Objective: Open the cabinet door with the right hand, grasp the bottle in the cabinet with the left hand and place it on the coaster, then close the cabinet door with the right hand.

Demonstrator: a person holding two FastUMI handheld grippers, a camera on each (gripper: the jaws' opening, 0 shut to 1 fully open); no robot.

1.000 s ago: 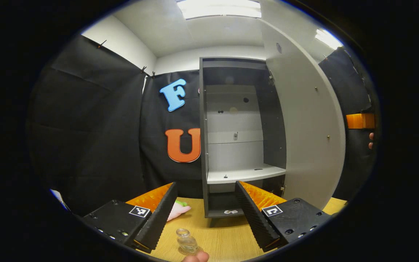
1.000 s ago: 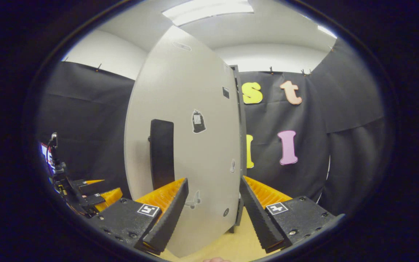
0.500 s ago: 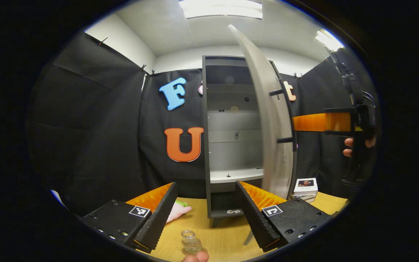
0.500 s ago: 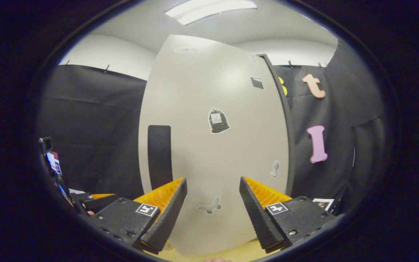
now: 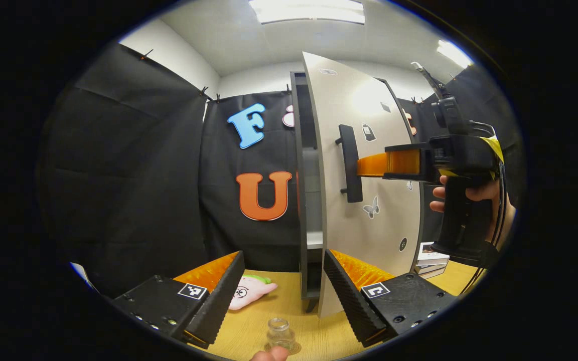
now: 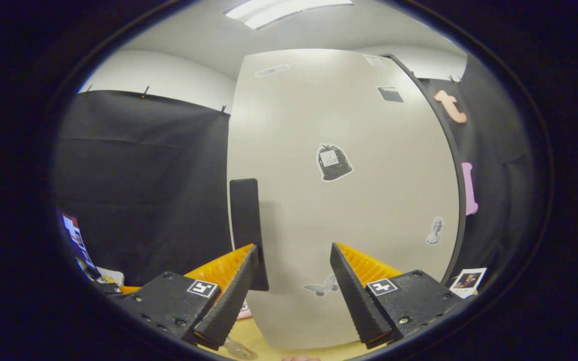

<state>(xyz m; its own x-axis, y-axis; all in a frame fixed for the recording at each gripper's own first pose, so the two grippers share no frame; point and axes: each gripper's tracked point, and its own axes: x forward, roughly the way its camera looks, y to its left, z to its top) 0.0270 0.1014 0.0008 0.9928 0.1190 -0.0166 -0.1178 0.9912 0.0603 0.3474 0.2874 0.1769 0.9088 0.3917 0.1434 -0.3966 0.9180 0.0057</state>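
Nearest first: left gripper (image 5: 284,286) hanging low over the counter (image 5: 319,336), jaws spread wide and empty. Just below and between them, the bottle (image 5: 279,333), small, clear glass, upright, standing on what looks like the coaster (image 5: 294,347), a thin disc barely showing at its foot. So, by the look of it, fetch-and-place done; bottle out of the cabinet and parked.

To the left of those jaws, a pink plush toy (image 5: 250,290) lying flat on the counter, well clear of the bottle and of the door's swing.

Farther ahead, the cabinet (image 5: 299,165), dark-framed, with the cabinet door (image 5: 364,210) standing partly ajar; only a narrow slice of interior and one shelf edge visible. Closing looks under way but not finished.

Right gripper (image 6: 294,271) facing the door's pale outer face from close in, jaws spread, pinching nothing. Black handle (image 6: 249,230) just left of the gap between the jaws, not between them; stickers scattered across the panel. In the left gripper view, the right gripper reaching in from the right, tip at the handle, a hand (image 5: 469,193) wrapped round its grip; actual contact with the door hard to tell.

Left to do, as a judgement: swing the door fully home.

Beyond the door's far side, a small stack of books (image 5: 432,260) on the counter, outside the closing arc. Nothing seen in the gap to block the shut.
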